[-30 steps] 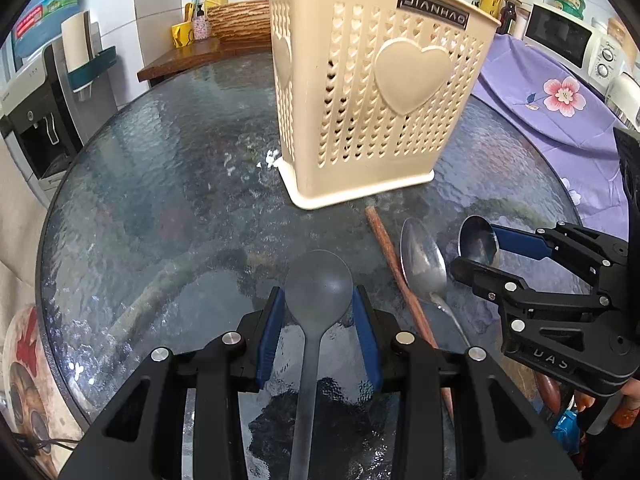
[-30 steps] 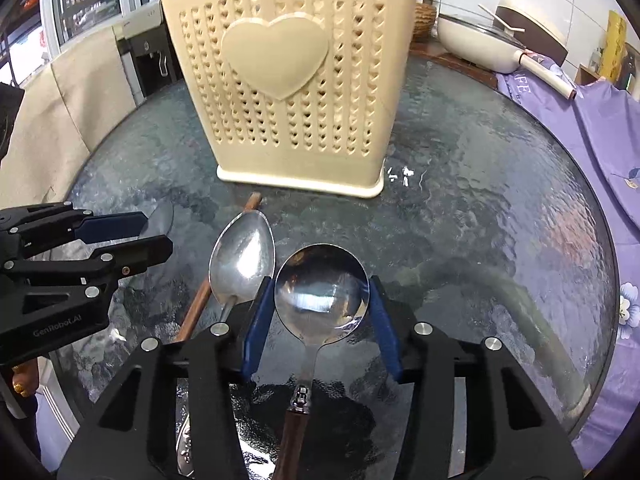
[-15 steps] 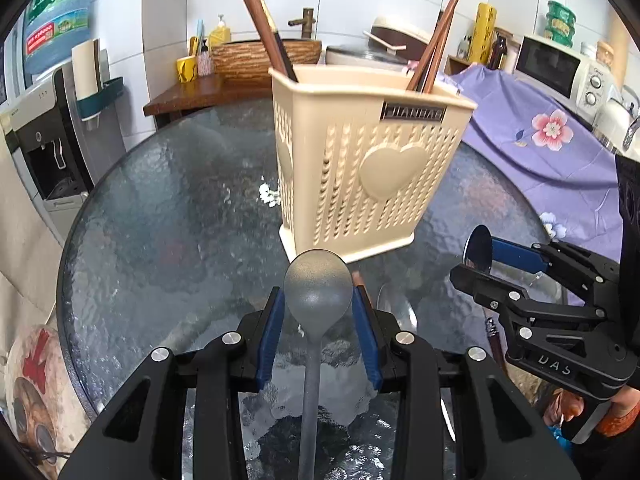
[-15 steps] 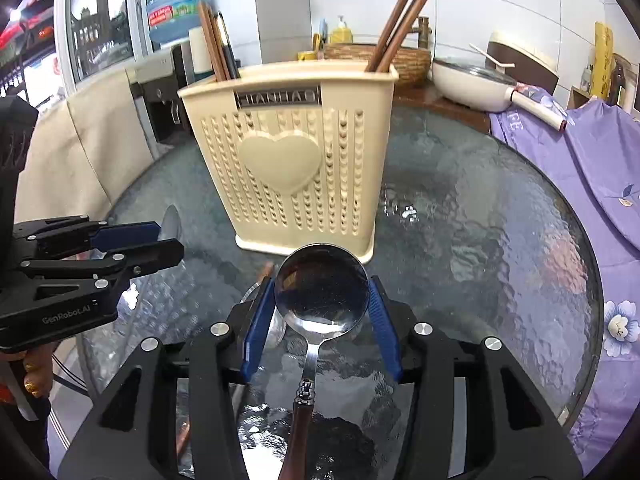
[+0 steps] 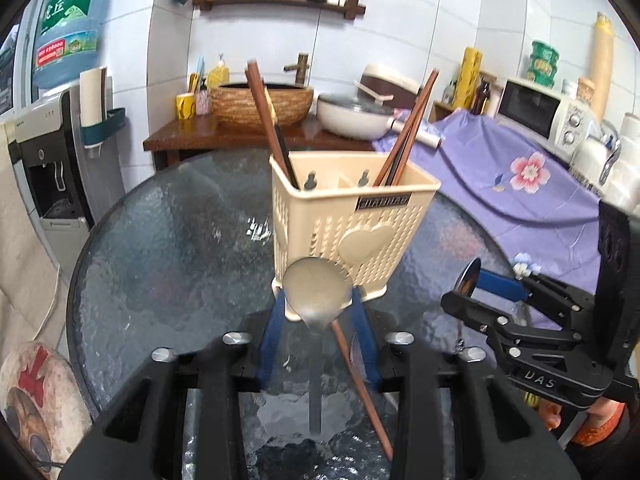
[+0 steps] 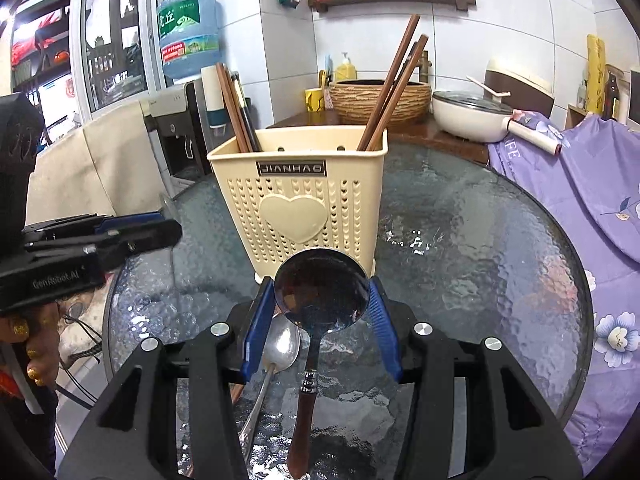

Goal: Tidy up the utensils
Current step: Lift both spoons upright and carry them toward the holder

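My left gripper (image 5: 318,300) holds a matt grey spoon (image 5: 316,292) by its bowl, lifted off the glass table (image 5: 168,240); its jaws are closing on it. My right gripper (image 6: 322,292) is shut on a round shiny spoon (image 6: 320,288) with a brown wooden handle, also raised. Just beyond both stands the cream perforated utensil holder (image 6: 296,200), with dark chopsticks (image 6: 394,80) leaning in its corners. Each gripper shows in the other's view, the right gripper (image 5: 460,292) on the right and the left gripper (image 6: 172,228) on the left.
A silver spoon (image 6: 280,348) and a loose brown chopstick (image 5: 360,380) lie on the table under the grippers. A purple flowered cloth (image 5: 520,200) drapes at the right. Behind stand a wooden counter with a woven basin (image 5: 262,102), a white pot (image 5: 352,118) and a water dispenser (image 5: 52,160).
Both grippers have risen from the table, each carrying its spoon. The views have tilted up, so the holder's open top and the chopsticks in it now show.
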`<act>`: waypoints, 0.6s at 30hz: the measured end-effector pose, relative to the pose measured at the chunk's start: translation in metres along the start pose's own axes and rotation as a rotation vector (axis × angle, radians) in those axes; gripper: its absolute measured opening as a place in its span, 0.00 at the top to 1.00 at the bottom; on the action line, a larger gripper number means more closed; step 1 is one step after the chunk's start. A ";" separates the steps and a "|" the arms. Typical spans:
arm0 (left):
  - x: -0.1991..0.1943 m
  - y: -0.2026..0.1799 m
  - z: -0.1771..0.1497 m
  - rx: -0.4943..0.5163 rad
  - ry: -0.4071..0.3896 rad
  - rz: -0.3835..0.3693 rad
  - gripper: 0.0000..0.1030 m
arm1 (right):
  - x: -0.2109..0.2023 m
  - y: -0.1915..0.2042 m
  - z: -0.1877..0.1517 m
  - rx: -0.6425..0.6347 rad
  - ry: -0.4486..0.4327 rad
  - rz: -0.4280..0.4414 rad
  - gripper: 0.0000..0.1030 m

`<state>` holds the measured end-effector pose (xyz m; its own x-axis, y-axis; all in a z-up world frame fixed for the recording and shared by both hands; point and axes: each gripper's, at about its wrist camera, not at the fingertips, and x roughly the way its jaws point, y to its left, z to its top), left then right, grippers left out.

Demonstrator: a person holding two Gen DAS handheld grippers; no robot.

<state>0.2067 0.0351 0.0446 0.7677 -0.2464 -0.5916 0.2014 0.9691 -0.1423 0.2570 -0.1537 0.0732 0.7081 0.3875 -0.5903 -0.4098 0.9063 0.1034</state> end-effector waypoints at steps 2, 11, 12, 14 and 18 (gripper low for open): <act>-0.004 0.001 0.003 -0.007 -0.013 -0.017 0.92 | -0.005 0.001 0.001 0.003 -0.008 0.001 0.54; 0.006 0.012 -0.002 -0.011 0.014 0.036 0.89 | -0.003 0.001 -0.003 0.009 0.000 -0.007 0.54; 0.006 0.016 -0.003 -0.019 0.016 0.047 0.86 | -0.003 -0.001 -0.004 0.011 0.000 -0.008 0.54; 0.007 0.023 -0.004 -0.035 0.021 0.077 0.74 | -0.003 -0.002 -0.004 0.014 -0.002 -0.009 0.54; 0.019 0.050 -0.005 -0.066 0.053 0.204 0.48 | -0.004 -0.004 -0.004 0.019 -0.008 -0.014 0.54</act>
<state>0.2284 0.0794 0.0224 0.7551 -0.0460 -0.6540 0.0036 0.9978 -0.0660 0.2534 -0.1592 0.0724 0.7180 0.3761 -0.5858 -0.3887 0.9147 0.1109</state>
